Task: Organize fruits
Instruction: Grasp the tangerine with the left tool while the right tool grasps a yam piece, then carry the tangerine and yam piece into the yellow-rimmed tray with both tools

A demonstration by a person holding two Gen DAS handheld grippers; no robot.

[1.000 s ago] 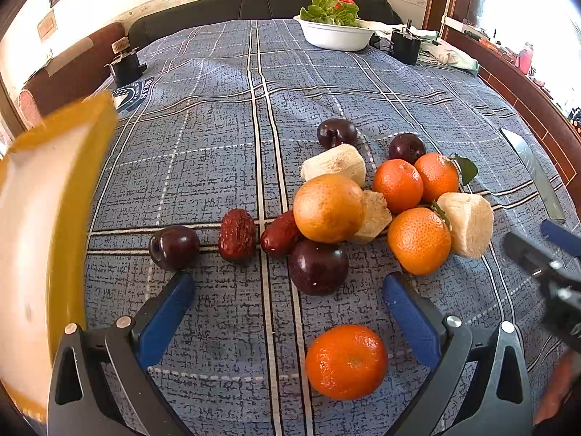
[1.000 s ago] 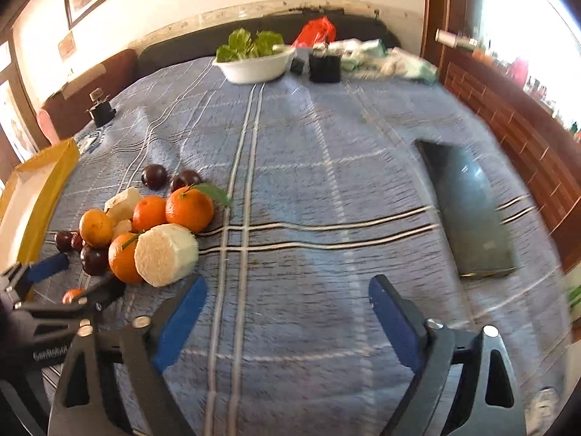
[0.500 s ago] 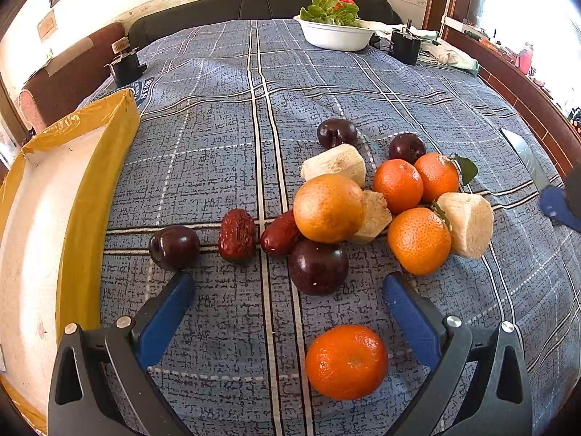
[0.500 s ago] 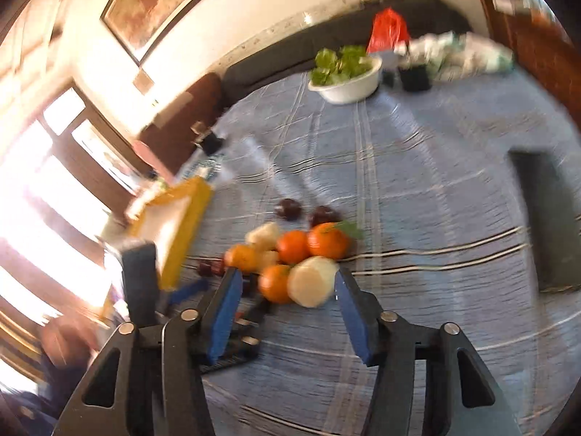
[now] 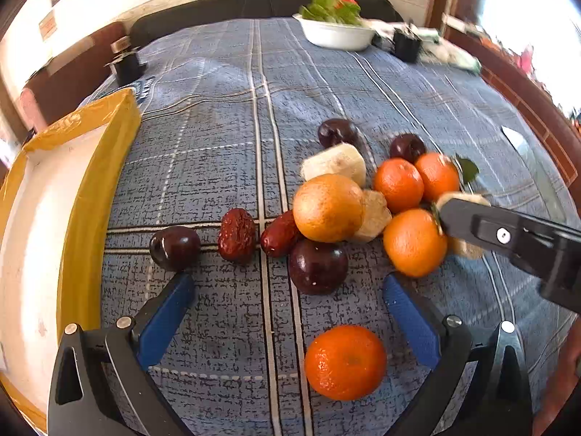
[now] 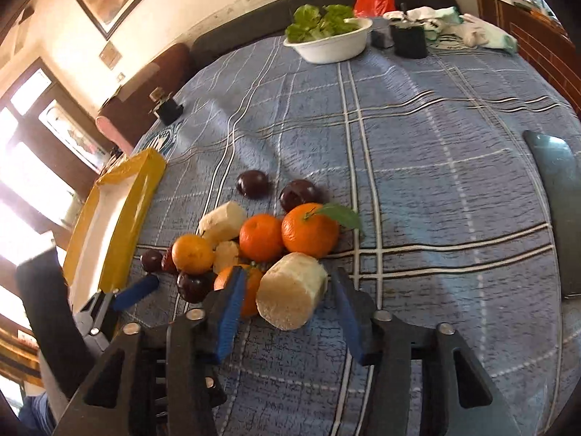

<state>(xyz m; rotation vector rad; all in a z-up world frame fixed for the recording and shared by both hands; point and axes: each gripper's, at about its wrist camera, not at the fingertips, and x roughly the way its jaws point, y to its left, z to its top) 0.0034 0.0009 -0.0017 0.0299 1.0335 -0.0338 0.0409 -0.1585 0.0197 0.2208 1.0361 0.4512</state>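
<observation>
**Right gripper straddling pale chunk; left gripper open over loose fruit**

From my remote station I note the fruit pile lying on the blue checked cloth, at about 1 o'clock from the left gripper. That gripper's blue pads stand wide apart and hold nothing. Between them, slightly forward, lies a dark plum; a lone orange sits nearer the camera at about 5 o'clock of that plum. A second plum rests just beyond the left pad, with two wrinkled red dates in a row to its right.

In the right wrist view, the right gripper has its jaws spread on either side of a pale cylindrical chunk. The left pad lies between the chunk and an orange; I cannot tell whether either pad touches the chunk. Beyond it, at 12 o'clock, sit two more oranges, one with a green leaf.

A yellow-rimmed tray lies at 9 o'clock of the pile, well apart from it. A white bowl of greens stands at the far edge of the cloth. A dark flat slab lies at 3 o'clock.
</observation>
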